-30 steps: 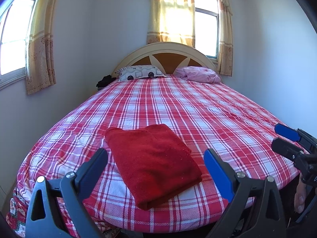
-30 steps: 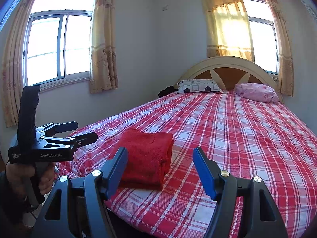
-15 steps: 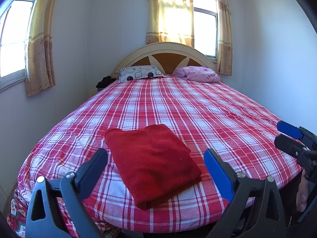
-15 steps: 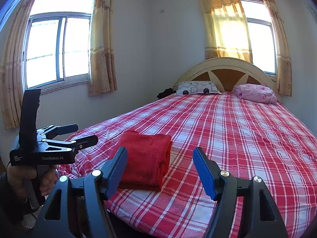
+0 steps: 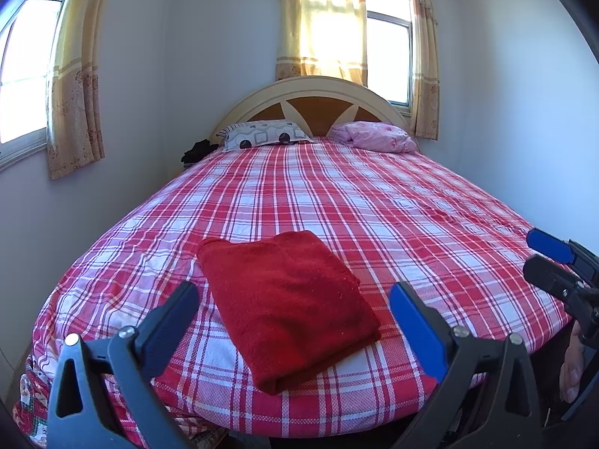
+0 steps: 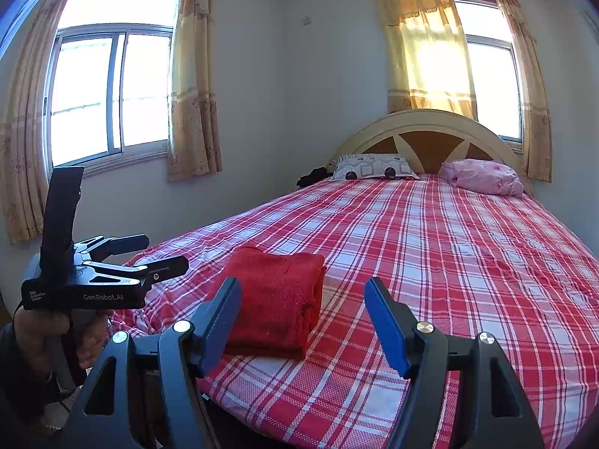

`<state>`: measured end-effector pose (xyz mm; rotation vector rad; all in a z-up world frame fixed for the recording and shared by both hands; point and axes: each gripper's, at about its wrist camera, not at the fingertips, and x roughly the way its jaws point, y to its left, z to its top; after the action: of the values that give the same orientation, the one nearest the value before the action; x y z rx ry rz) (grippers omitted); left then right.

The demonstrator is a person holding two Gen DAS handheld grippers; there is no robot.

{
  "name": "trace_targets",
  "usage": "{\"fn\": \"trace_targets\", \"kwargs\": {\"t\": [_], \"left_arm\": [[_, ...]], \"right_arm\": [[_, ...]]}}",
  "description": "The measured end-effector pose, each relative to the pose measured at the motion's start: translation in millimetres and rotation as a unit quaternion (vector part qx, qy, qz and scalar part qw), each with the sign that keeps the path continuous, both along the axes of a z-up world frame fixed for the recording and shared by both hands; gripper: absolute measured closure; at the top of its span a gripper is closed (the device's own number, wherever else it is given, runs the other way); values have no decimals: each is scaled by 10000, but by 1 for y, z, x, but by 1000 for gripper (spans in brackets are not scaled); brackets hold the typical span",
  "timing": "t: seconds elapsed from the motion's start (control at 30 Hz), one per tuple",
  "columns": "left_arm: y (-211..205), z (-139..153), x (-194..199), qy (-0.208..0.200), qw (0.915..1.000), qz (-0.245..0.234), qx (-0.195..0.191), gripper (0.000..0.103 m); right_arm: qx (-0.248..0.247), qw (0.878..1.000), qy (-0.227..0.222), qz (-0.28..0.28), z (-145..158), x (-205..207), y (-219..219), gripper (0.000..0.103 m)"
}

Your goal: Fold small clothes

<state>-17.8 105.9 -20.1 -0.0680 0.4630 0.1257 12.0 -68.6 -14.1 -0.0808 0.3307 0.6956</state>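
My left gripper [image 5: 294, 321] hangs with its jaws spread wide and empty, just off the near edge of the bed [image 5: 374, 205]. My right gripper [image 6: 303, 321] is likewise wide apart and holds nothing. Between and beyond the left jaws lies a folded red cloth [image 5: 288, 307], flat on the red plaid bedspread near the bed's near left corner. Two pillows [image 5: 262, 136] rest far off against the headboard [image 5: 310, 101].

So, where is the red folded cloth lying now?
The red folded cloth lies on the checked bedspread near the foot of the bed, toward its left side, far from both pillows. Both views show it just beyond the open grippers, touching neither.
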Motion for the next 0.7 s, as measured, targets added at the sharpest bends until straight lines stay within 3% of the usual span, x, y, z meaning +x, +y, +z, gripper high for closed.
{"fn": "trace_targets", "kwargs": {"t": [0.7], "left_arm": [[4, 5, 1, -2, 9999, 145, 70, 0]], "right_arm": [[21, 9998, -196, 26, -1, -6, -1, 34]]}}
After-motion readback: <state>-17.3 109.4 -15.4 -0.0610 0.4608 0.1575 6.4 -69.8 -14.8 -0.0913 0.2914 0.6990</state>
